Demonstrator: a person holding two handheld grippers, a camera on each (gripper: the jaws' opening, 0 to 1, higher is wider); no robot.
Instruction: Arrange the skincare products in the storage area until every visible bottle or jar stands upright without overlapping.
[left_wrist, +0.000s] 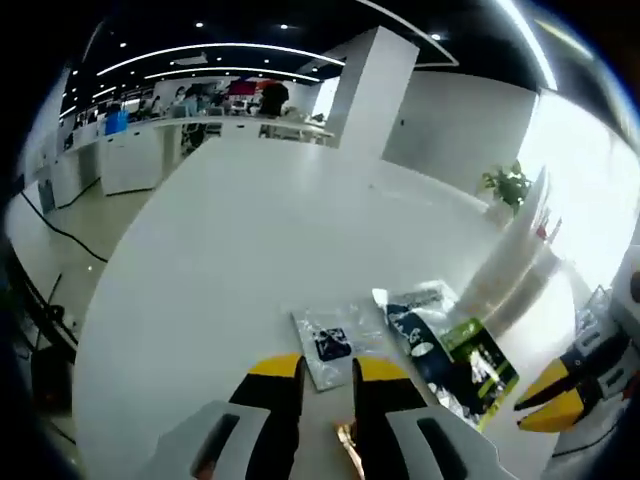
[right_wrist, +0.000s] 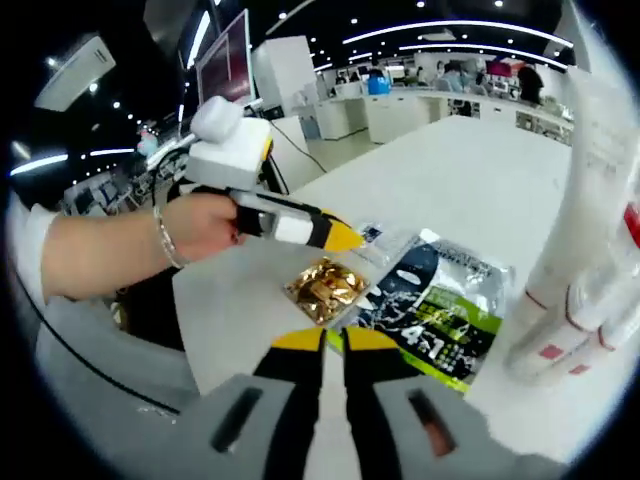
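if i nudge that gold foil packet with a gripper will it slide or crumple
Probably both. The gold foil packet looks crinkled and thin, so it likely bends rather than staying stiff. It lies flat on the smooth white table, so a light push should slide it easily. It seems small and light, unlikely to roll.

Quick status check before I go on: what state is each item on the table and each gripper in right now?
Left gripper: jaws near shut, nothing clearly held.
Right gripper: jaws close together, tips at the dark sachet's edge; grip unclear.
Dark green-labelled sachet: lying flat.
Gold foil packet: lying flat, crinkled.
Small clear sachet: lying flat.
White bottles: leaning, not upright.
Table: white, items grouped together on it.
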